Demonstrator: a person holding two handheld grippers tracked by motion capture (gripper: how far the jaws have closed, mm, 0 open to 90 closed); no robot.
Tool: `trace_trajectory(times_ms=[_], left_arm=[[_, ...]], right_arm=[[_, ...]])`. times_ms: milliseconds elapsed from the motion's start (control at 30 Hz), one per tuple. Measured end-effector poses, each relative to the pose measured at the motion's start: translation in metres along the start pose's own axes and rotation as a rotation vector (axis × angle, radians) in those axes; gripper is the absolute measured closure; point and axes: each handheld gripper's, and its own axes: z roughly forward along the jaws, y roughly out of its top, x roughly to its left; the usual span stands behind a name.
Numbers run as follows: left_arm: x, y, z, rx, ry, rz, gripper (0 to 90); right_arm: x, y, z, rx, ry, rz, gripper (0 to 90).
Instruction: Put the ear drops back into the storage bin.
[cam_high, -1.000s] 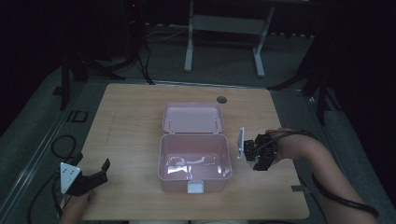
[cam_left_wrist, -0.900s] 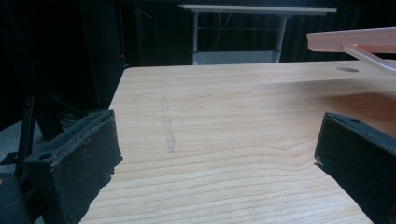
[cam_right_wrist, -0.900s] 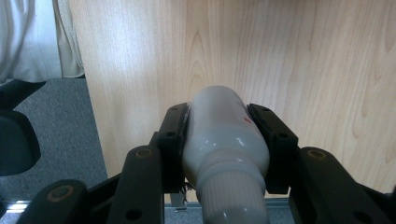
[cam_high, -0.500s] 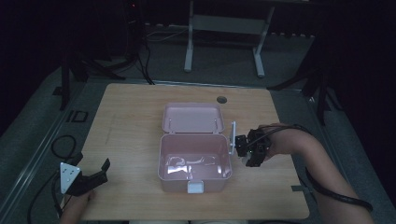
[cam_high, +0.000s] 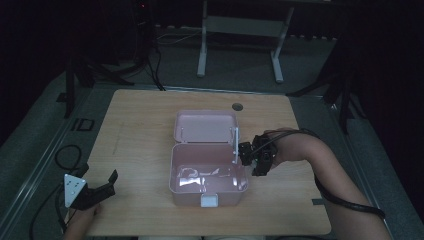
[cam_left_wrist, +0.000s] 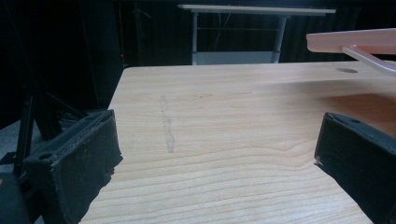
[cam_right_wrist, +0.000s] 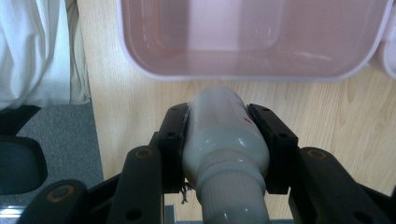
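Note:
An open pink box (cam_high: 200, 192) sits mid-table, its lid (cam_high: 205, 125) tilted back and a white latch (cam_high: 209, 200) at its front. My right gripper (cam_high: 252, 157) hovers just beside the box's right wall, shut on a white bottle (cam_high: 236, 145). In the right gripper view the bottle (cam_right_wrist: 224, 140) is clamped between both black jaws of the right gripper (cam_right_wrist: 226, 121), pointing at the box's rim (cam_right_wrist: 233, 77). My left gripper (cam_high: 102, 186) rests at the table's front left corner. In its own view the left gripper (cam_left_wrist: 217, 154) stands open over bare wood.
A round hole (cam_high: 237, 106) is set in the tabletop behind the box. A metal stand (cam_high: 240, 30) is beyond the table's far edge, and cables (cam_high: 65, 155) lie on the floor at left. The box lid (cam_left_wrist: 355, 39) juts in at the left gripper view's upper right.
My right gripper has carried the white bottle leftward, from beside the box's right side up close to its right wall. The left gripper has stayed still.

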Motion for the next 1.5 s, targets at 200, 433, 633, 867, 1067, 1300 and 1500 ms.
trace_trajectory(times_ms=[200, 433, 633, 867, 1067, 1300, 1500], left_arm=[[0.000, 0.000, 0.000, 0.000, 0.000, -0.001, 0.4], [0.000, 0.000, 0.000, -0.002, -0.003, -0.003, 0.4], [0.001, 0.000, 0.000, -0.002, -0.004, -0.005, 0.4], [0.001, 0.000, 0.000, -0.001, -0.006, -0.008, 0.4], [0.001, 0.000, 0.000, 0.001, -0.006, -0.007, 0.4], [0.001, 0.000, 0.000, 0.000, -0.005, -0.007, 0.4], [0.001, 0.000, 0.000, 0.000, -0.006, -0.008, 0.4]], right_arm=[[-0.001, 0.013, 0.001, -0.006, 0.003, -0.022, 59.7], [-0.002, 0.029, 0.003, -0.014, 0.005, -0.044, 59.6], [-0.005, 0.042, 0.006, -0.024, 0.006, -0.055, 59.6], [-0.010, 0.048, 0.013, -0.021, 0.009, -0.047, 59.6], [-0.014, 0.051, 0.026, -0.022, 0.016, -0.043, 59.6], [-0.016, 0.055, 0.045, -0.027, 0.031, -0.033, 59.6], [-0.017, 0.057, 0.058, -0.039, 0.046, -0.032, 59.6]])
